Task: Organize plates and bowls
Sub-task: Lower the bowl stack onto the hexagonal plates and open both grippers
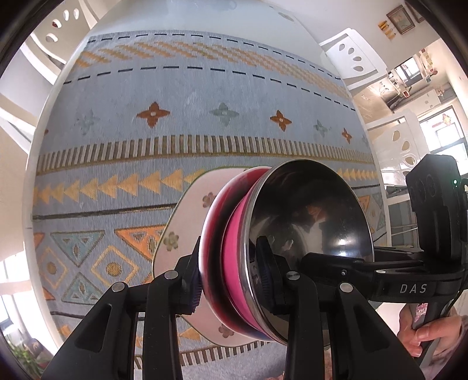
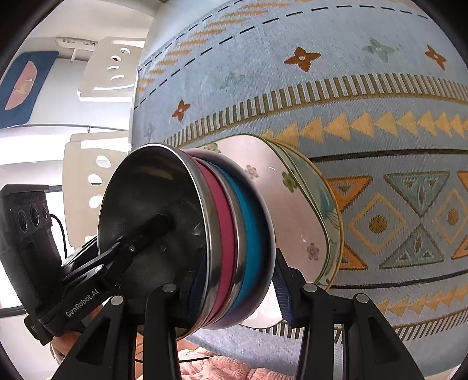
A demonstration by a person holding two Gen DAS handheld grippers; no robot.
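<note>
A stack of steel bowls sits on a white floral plate on the patterned tablecloth. The top bowl has a pink band; the right wrist view shows a second bowl with a blue band under the pink-banded one, on the same plate. My left gripper is shut on the stack's rim, one finger inside the top bowl. My right gripper grips the opposite rim of the stack, one finger inside, one under the blue bowl.
The blue-and-orange patterned tablecloth covers a white table. White chairs with oval cut-outs stand around it. A pink cloth lies below the near table edge.
</note>
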